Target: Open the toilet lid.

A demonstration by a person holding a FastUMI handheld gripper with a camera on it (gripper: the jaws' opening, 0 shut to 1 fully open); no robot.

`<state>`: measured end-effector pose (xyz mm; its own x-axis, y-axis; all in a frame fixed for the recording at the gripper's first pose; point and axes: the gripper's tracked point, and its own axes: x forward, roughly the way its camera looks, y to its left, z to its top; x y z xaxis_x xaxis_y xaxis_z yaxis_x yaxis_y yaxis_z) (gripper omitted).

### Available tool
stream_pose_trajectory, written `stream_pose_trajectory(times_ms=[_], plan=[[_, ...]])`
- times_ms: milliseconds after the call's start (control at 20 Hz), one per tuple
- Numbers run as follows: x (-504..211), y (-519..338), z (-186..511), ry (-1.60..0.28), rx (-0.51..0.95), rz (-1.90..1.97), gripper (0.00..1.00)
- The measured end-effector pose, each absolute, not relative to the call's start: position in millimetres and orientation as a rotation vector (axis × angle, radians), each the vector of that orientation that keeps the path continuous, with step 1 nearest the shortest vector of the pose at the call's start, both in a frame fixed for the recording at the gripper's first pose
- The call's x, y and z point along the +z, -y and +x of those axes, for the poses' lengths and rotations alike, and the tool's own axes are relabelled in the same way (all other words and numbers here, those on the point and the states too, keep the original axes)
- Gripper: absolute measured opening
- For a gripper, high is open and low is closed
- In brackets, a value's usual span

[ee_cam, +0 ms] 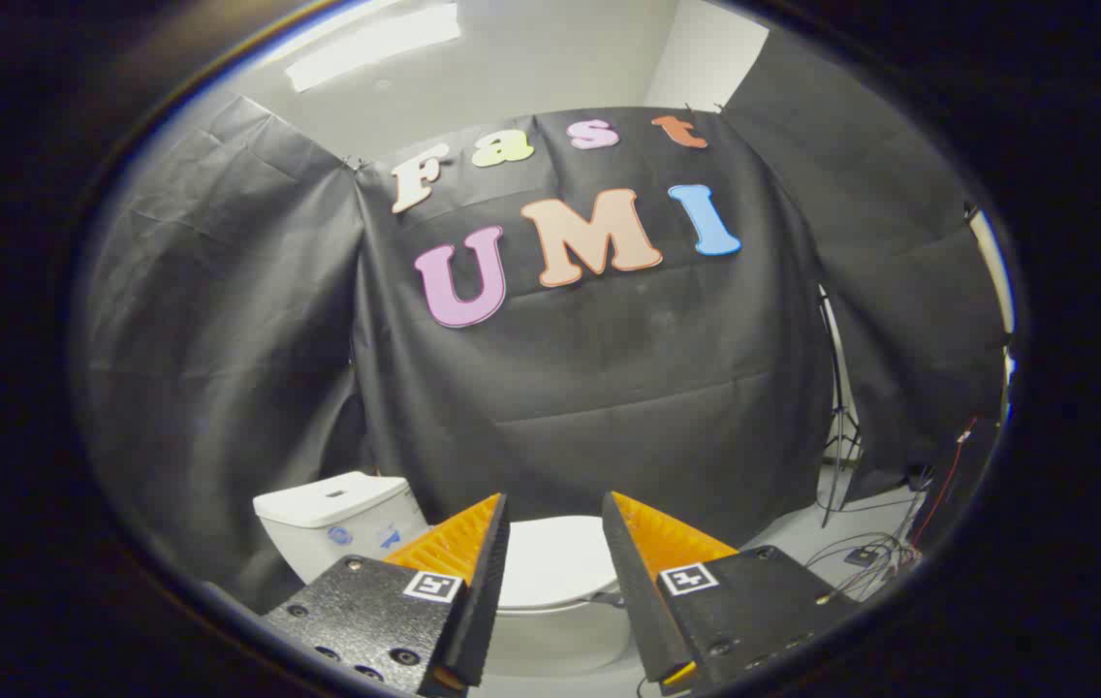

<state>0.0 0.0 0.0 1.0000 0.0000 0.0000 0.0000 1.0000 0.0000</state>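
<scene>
A white toilet stands on the floor below and ahead of me, against the black cloth wall. Its lid (555, 562) lies flat and closed over the bowl (560, 640). The white tank (337, 519) sits to the left of the lid. My gripper (555, 509) hovers above the lid with its fingers apart and nothing between them. The lid shows through the gap between the fingers, some way beyond the tips.
Black cloth walls enclose the booth on three sides. A light stand (839, 427) rises at the right by a gap in the cloth. Loose cables (865, 562) lie on the pale floor to the right of the toilet.
</scene>
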Motion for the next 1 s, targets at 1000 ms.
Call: stream_pose_trajectory(times_ms=[1000], plan=[[5.6,-5.0,5.4,0.011,0.014,0.033,0.73]])
